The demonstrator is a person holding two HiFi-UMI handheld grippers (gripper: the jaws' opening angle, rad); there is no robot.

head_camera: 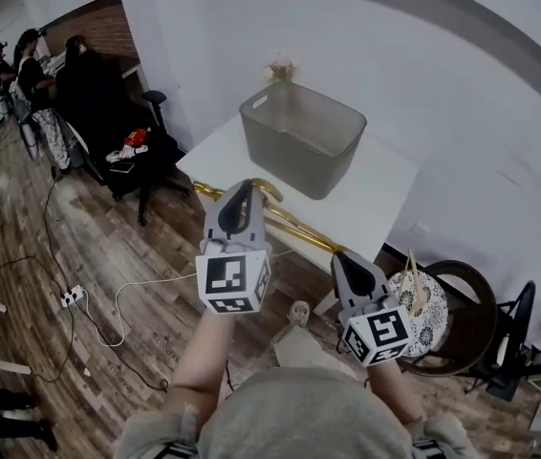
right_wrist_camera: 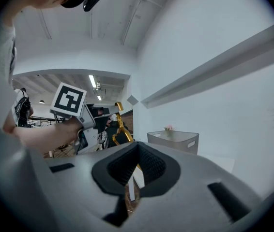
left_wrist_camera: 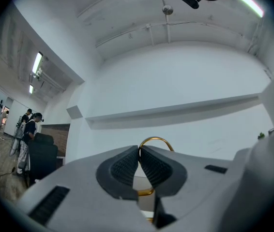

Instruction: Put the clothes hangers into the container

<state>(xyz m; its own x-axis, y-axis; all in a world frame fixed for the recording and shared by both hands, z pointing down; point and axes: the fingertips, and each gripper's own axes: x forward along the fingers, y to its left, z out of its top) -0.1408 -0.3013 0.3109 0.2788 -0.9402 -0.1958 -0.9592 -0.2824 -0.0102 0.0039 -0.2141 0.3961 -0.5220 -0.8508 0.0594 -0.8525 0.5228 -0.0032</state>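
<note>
Gold metal clothes hangers (head_camera: 299, 226) hang in the air in front of the white table (head_camera: 385, 189), held at both ends. My left gripper (head_camera: 242, 189) is shut on the end with the hook (left_wrist_camera: 155, 140), and gold metal shows between its pads (left_wrist_camera: 127, 168). Lower right, my right gripper (head_camera: 342, 256) is shut on the other end. In the right gripper view the hangers (right_wrist_camera: 120, 129) run from the left gripper toward my shut right gripper (right_wrist_camera: 138, 148). The grey plastic container (head_camera: 304, 137) stands open on the table beyond both grippers, and it looks empty. The container (right_wrist_camera: 173, 141) also shows ahead in the right gripper view.
A round chair with a patterned cushion (head_camera: 423, 304) stands right of my right gripper. A dark office chair (head_camera: 141, 156) and people (head_camera: 32, 75) are at the far left. Cables and a power strip (head_camera: 70, 297) lie on the wooden floor. A small pink flower (head_camera: 280, 67) sits behind the container.
</note>
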